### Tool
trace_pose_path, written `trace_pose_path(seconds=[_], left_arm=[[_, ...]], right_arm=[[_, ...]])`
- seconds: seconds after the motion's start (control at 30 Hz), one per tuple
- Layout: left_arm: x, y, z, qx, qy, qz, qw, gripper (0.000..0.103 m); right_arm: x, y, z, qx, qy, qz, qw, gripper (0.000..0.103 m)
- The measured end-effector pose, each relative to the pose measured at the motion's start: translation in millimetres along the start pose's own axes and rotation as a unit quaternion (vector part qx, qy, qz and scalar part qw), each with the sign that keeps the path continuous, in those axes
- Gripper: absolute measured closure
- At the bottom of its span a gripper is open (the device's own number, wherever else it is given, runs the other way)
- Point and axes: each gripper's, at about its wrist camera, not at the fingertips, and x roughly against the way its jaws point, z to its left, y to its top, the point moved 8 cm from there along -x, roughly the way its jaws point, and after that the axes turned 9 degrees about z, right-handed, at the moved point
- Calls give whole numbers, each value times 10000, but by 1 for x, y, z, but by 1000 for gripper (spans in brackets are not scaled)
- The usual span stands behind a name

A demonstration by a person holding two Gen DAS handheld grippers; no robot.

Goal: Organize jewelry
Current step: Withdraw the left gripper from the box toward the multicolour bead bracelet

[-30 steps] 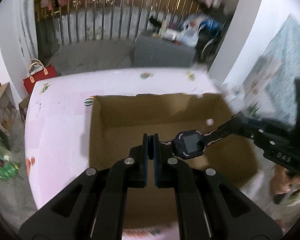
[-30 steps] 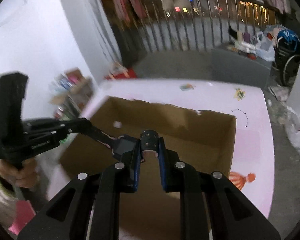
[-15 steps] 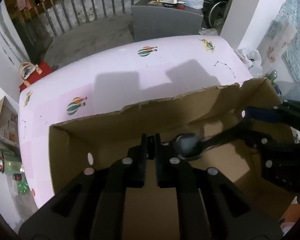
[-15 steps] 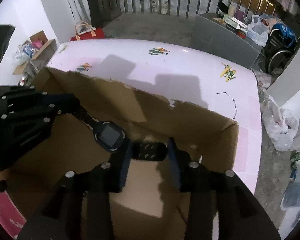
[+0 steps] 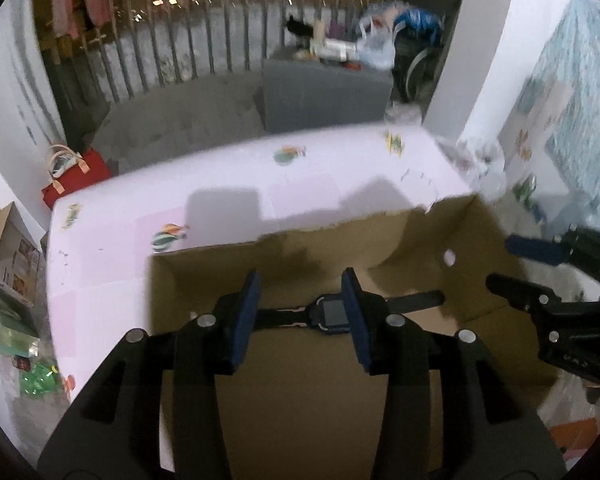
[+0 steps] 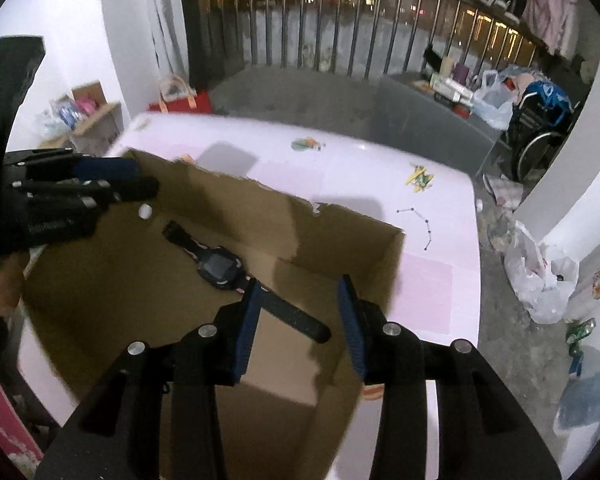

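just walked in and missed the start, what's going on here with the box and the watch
A person is working with a pair of hand-held tongs over an open cardboard box on a pink table. A dark smartwatch lies flat on the box floor, strap stretched out. Both the left tongs and the right tongs are open and hold nothing; the right one hovers over one end of the strap. The watch looks like it is already put away in the box.
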Motion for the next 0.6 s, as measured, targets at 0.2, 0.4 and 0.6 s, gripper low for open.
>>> trace_pose_path(seconds=[0.2,0.4,0.6], left_arm=[[83,-40,29,277,90,-747,9968,52],[136,-110,53,640,194,-1223,9902,50],[136,-188,61,997,296,-1281,9863,47]], right_arm=[[56,-34,6,-67,528,-711,9960,64],[84,-82,33,20,957,-1118,9891,64],[73,-131,72,38,1340,-1073,9852,64]])
